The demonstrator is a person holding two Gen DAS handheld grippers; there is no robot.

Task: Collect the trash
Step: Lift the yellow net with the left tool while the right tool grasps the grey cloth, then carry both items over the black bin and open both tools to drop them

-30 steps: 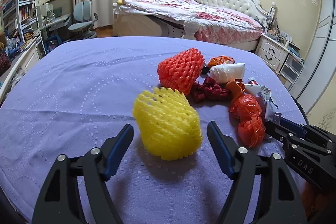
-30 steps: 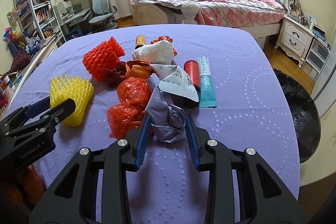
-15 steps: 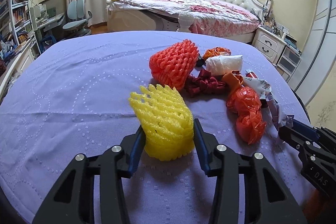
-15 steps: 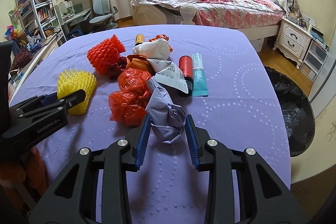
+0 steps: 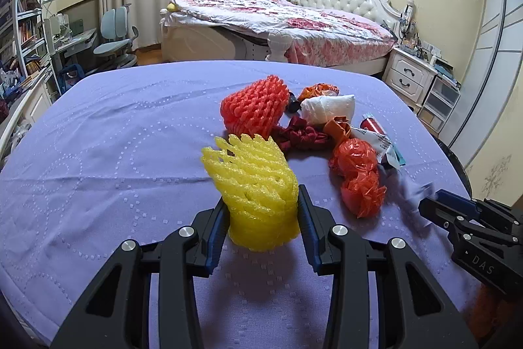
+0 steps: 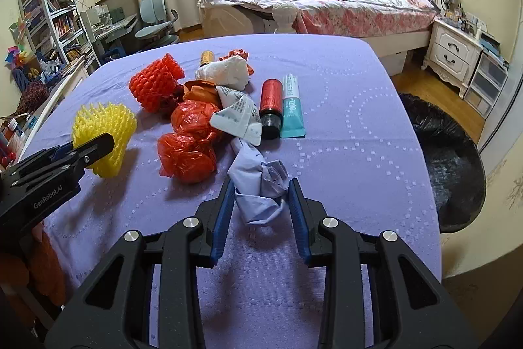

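Left claw point(image 5: 263, 211) now lifts the squeezed yellow foam net point(image 5: 253, 182).

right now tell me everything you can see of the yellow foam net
The yellow foam net is a soft mesh sleeve of foam strands with a ragged, spiky open top. It stands roughly upright, squeezed at its lower part between the left gripper and its blue-padded fingers. It sits over the purple cloth, apart from the red net.

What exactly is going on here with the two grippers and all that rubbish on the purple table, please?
A person is clearing trash with two handheld grippers. The left gripper is shut on the yellow foam net, and the right gripper is shut on the crumpled pale blue bag. The red foam net, orange bags and tubes remain on the table.
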